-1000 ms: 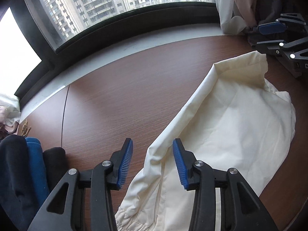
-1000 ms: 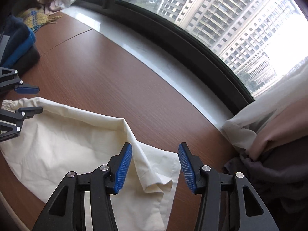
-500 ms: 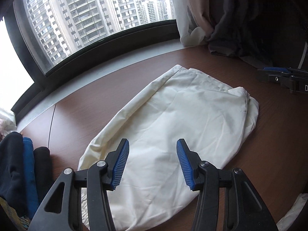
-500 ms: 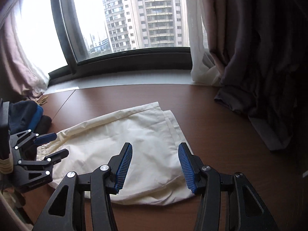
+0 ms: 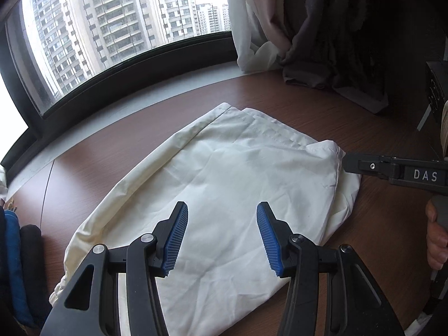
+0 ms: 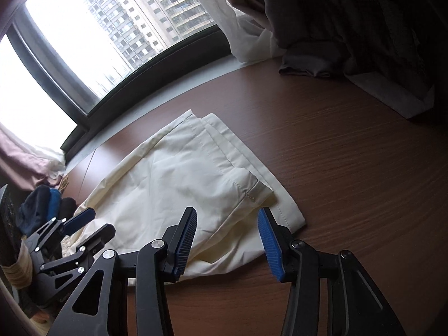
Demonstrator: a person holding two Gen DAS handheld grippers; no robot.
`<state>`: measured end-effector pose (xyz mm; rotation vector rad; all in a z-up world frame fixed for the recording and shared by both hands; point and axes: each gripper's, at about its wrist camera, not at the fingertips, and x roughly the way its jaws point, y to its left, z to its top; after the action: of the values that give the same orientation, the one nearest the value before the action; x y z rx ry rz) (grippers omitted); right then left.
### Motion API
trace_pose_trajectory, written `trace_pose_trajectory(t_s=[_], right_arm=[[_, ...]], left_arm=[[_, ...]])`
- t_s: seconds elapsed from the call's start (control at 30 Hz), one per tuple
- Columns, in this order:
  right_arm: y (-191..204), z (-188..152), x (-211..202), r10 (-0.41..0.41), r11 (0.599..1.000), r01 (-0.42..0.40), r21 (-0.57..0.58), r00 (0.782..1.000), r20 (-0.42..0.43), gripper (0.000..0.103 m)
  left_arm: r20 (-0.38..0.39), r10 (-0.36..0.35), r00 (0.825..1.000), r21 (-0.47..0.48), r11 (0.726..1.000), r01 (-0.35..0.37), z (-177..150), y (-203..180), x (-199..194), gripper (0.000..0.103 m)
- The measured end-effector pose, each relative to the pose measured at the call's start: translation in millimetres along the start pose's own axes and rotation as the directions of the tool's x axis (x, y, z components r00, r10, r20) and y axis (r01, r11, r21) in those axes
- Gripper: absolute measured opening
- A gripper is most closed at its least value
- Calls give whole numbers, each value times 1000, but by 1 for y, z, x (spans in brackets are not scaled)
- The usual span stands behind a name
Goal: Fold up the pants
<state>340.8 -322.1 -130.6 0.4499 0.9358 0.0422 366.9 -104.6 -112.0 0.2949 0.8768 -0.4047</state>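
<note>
Two grippers hover with jaws parted and empty above the cream pants (image 5: pixel 229 196): left gripper (image 5: pixel 221 238) over the cloth's middle, right gripper (image 6: pixel 226 240) at its hemmed near corner, seemingly poised for another fold. The pants lie folded flat on the wooden surface (image 6: pixel 350 182), the window (image 5: pixel 112 28) beyond.

Left wrist view: pants (image 5: pixel 224 184) near end w/ gathered cuff hidden under left gripper (image 5: pixel 221 238) arms. Right gripper (image 5: pixel 352 165) tip only, rest cut off at right edge, jaw gap not visible. Hand (image 5: pixel 435 238) holding it half cropped. Dark clothes pile (image 5: pixel 19 266) left of gripper cut by edge.
</note>
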Motion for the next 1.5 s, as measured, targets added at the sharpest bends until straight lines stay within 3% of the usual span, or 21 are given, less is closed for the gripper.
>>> trace_pose_trajectory(t_s=[0.23,0.53,0.77,0.8,0.83,0.87,0.93,1.13,1.2,1.33,1.5], right_arm=[[-9,4,14,27,999,-27,36,1000,-13,48],[-33,11,32,91,978,-81,190,995,-48,48],[-38,15,40,114,964,-100,245,993,-42,48],[-37,17,41,107,965,-94,244,993,-40,47],[-36,18,41,108,966,-95,242,993,-40,37],[-34,19,42,104,968,-91,233,994,-43,26],[-31,21,42,95,975,-83,208,994,-47,17],[-3,30,4,63,996,-67,60,996,60,15],[9,32,-17,64,998,-65,3,992,113,15],[21,25,-52,-5,996,23,-88,979,203,14],[10,8,-71,-141,980,169,-105,963,228,14]], left_arm=[[-3,-24,1000,-25,999,24,15,-10,13,51],[-52,-14,999,-14,1000,13,9,-13,32,51],[-63,-6,998,-5,1000,6,4,-13,37,51],[-67,-5,998,-6,1000,5,3,-12,38,51],[-69,0,998,-7,1000,0,2,-10,38,51],[-70,5,998,-8,1000,-6,0,-9,38,51],[-77,16,997,-11,1000,-16,-3,-6,39,51],[-67,1,998,-41,999,-4,-6,-1,32,51],[-54,-9,998,-30,1000,7,-7,-6,28,58],[-55,-22,998,8,1000,23,-11,-19,28,59],[-97,-39,995,39,998,43,-20,-30,31,59]])
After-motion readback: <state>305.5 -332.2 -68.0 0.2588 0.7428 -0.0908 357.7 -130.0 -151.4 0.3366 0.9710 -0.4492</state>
